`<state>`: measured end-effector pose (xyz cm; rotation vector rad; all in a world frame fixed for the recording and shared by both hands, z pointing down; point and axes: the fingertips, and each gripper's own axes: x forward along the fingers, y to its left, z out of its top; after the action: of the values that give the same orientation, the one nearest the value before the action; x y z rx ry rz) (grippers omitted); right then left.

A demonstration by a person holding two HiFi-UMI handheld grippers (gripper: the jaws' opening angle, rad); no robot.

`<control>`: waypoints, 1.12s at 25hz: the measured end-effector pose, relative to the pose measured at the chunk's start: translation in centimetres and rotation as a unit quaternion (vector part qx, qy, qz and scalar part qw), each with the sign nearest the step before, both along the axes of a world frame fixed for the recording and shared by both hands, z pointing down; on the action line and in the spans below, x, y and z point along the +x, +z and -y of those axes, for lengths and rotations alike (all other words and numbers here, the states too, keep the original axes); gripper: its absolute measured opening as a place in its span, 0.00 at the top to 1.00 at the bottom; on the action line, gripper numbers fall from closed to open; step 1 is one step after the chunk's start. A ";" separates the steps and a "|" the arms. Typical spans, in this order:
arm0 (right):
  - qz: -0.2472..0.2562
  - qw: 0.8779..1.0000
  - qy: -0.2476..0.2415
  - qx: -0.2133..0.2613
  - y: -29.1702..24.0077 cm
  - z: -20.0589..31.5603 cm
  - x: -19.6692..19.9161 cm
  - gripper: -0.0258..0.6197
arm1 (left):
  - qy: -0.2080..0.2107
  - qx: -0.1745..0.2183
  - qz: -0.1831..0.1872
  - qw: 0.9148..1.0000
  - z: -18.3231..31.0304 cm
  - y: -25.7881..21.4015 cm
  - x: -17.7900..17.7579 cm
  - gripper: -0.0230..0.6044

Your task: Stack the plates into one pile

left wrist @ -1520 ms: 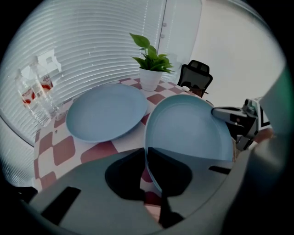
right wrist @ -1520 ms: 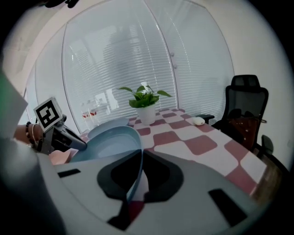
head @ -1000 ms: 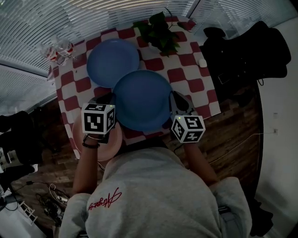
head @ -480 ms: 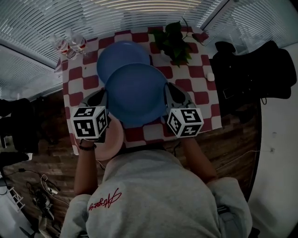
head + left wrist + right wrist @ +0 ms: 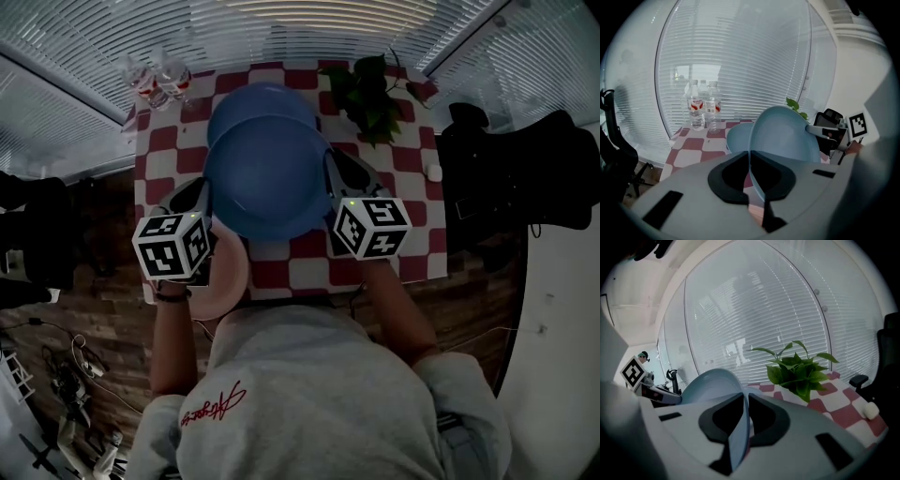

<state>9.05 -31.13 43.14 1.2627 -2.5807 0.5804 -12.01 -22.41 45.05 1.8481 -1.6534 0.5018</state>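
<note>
- Red-and-white checked tablecloth (image 5: 403,169) over the table; wood floor (image 5: 469,291) below.
- Green potted plant (image 5: 373,94) at the cloth's far right corner.
- Clear water bottles (image 5: 155,80) with red labels at the far left corner.
- Small white object (image 5: 433,172) by the right edge, kind unclear.
- White blinds (image 5: 84,47) behind.
- Dark chair (image 5: 525,178) right of the table.
- Cables (image 5: 70,375) on the floor, lower left.
</note>
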 end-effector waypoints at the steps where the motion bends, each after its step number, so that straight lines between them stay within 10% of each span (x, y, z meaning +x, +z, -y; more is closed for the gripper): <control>1: 0.001 1.000 -0.003 0.001 -0.1 0.1 -0.1 0.91 | -0.005 -0.001 -0.009 1.000 -0.1 0.0 0.0 0.92; 28: -0.015 0.999 0.000 0.029 0.0 7.5 -5.4 0.90 | -0.025 0.019 -0.044 0.999 5.2 0.7 -4.4 0.92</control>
<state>3.70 -38.61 43.18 1.2781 -2.5903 0.4863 -16.40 -27.65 45.72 1.8249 -1.6557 0.3656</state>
